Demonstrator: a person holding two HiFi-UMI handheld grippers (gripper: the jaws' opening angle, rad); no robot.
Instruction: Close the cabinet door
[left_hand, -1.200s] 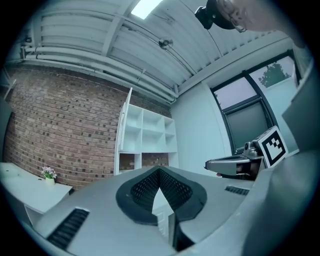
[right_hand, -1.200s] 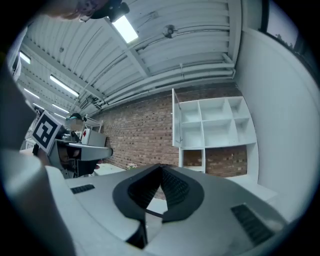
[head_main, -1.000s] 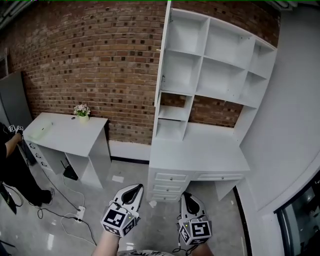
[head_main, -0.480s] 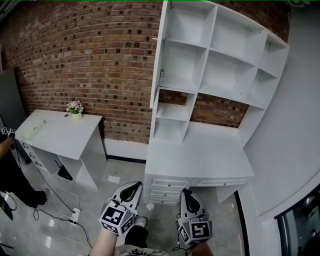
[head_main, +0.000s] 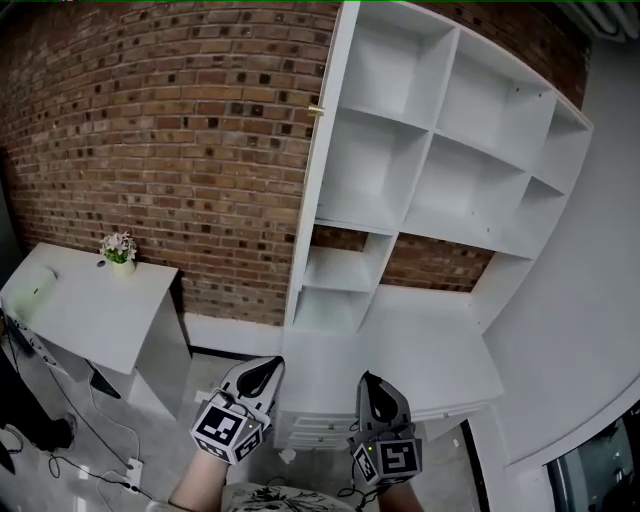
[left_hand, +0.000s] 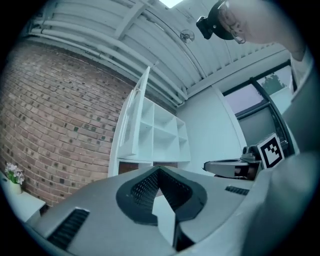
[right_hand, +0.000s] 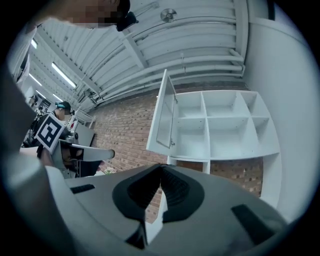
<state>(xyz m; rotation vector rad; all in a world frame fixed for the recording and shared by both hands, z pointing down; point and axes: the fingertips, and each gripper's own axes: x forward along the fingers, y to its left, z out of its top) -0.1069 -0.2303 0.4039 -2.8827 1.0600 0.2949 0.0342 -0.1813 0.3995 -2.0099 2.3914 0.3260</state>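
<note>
The cabinet door stands open. It is swung out from the left side of the white shelf unit, so the head view shows it edge-on against the brick wall. A small brass-coloured knob projects from its left face. The right gripper view shows the door hinged at the unit's upper-left compartment, with the open shelves to its right.

The left gripper and the right gripper sit side by side low in the head view. They are at the front edge of the unit's tabletop and point toward the shelves. Both are well apart from the door.

The left gripper has its fingers closed together, with nothing held between them. The right gripper likewise has its fingers closed and empty.

A separate white desk stands at the left and carries a small flower pot.
</note>
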